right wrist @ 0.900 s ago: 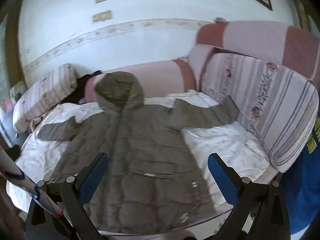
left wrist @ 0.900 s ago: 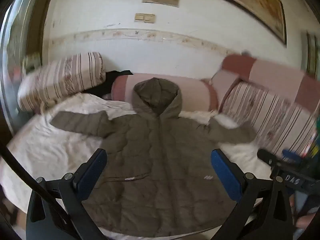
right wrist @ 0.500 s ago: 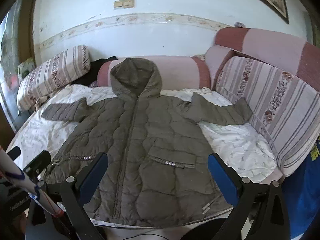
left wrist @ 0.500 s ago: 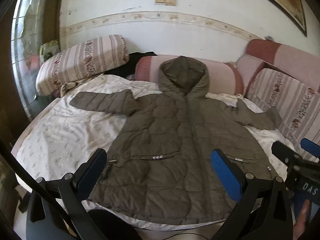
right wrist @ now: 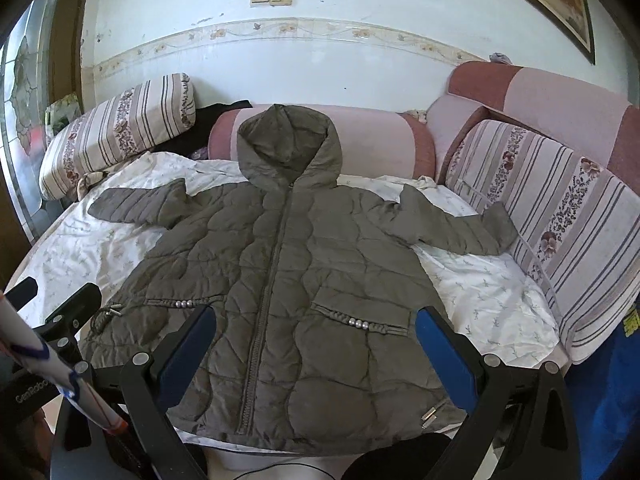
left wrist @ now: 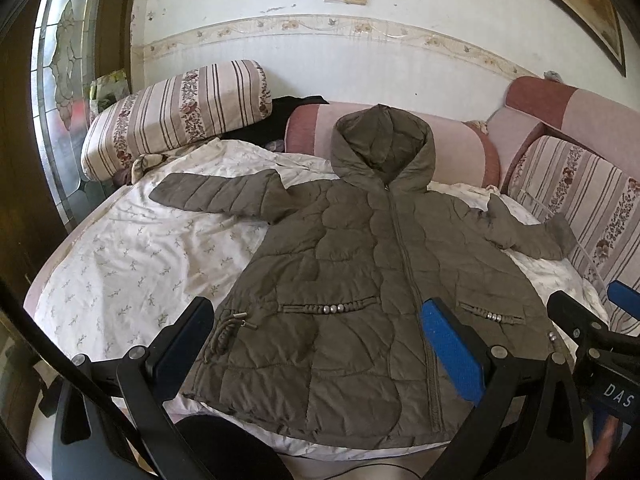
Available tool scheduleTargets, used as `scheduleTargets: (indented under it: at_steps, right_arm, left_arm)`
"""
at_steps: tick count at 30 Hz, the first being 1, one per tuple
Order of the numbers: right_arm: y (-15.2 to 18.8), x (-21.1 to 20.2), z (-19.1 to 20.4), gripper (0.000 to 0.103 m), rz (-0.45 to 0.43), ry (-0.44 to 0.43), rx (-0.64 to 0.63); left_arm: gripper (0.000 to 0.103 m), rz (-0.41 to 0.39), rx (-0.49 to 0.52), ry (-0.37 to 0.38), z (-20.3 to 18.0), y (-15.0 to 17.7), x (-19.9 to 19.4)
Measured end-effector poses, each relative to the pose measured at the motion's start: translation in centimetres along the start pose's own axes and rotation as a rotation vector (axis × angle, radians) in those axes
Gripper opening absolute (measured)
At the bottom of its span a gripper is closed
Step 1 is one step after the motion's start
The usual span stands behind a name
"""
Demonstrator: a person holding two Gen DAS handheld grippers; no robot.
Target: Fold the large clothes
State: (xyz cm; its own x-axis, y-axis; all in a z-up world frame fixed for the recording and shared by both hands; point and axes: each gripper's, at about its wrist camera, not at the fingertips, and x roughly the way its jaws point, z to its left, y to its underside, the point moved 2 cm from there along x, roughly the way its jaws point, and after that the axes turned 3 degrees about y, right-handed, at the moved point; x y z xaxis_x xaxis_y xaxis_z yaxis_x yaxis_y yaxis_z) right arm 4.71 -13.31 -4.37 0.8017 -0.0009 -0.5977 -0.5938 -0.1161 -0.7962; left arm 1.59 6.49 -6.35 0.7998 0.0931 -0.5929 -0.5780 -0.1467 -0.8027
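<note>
An olive-grey quilted hooded jacket [left wrist: 352,280] [right wrist: 288,264] lies face up and zipped on a white flowered sheet [left wrist: 132,256] [right wrist: 488,292], both sleeves spread sideways, hood resting against a pink bolster [left wrist: 460,148]. My left gripper [left wrist: 316,340] hovers above the hem, open, with nothing between its blue pads. My right gripper [right wrist: 316,340] hangs open over the lower front of the jacket, also with nothing in it. The right gripper's black frame shows at the right edge of the left wrist view, and the left one at the left edge of the right wrist view.
A striped floral cushion [left wrist: 176,116] sits at the back left, with dark clothing [left wrist: 276,120] beside it. Striped and pink sofa cushions [right wrist: 560,216] wall in the right side. A stained-glass door [left wrist: 60,92] stands at the far left. A wall runs behind.
Both views have swung down and closer to the jacket, which has gone from blurred to sharp. Both grippers stay wide open.
</note>
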Motion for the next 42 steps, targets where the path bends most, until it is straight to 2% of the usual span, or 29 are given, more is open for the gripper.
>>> scheduleTargets:
  at_steps: [6,12,19,32,36,42]
  right_arm:
    - [0.2,0.3,-0.1,0.102,0.012,0.006,0.001]
    - [0.4,0.5,0.0,0.102,0.017,-0.002,-0.006]
    - [0.6,0.4,-0.2,0.102,0.015,-0.003,0.003]
    - [0.8,-0.9,-2.1,0.102,-0.004,-0.032,0.042]
    - [0.4,0.5,-4.3,0.102,0.017,-0.046,0.096]
    - [0.0,4.3,-10.6,0.102,0.107,-0.093,0.268]
  left_arm:
    - [0.103,-0.002,-0.005,0.007,-0.1,0.4,0.4]
    - [0.103,-0.040,-0.011,0.012,0.3,0.8,0.8]
    - [0.103,-0.054,0.019,0.001,0.1,1.1,0.2]
    - [0.103,-0.079,0.050,-0.013,-2.0,-0.5,-1.9]
    - [0.103,-0.084,0.042,0.014,-2.7,-2.4,-0.4]
    - [0.103,-0.051,0.045,0.036,-4.6,-6.0,5.5]
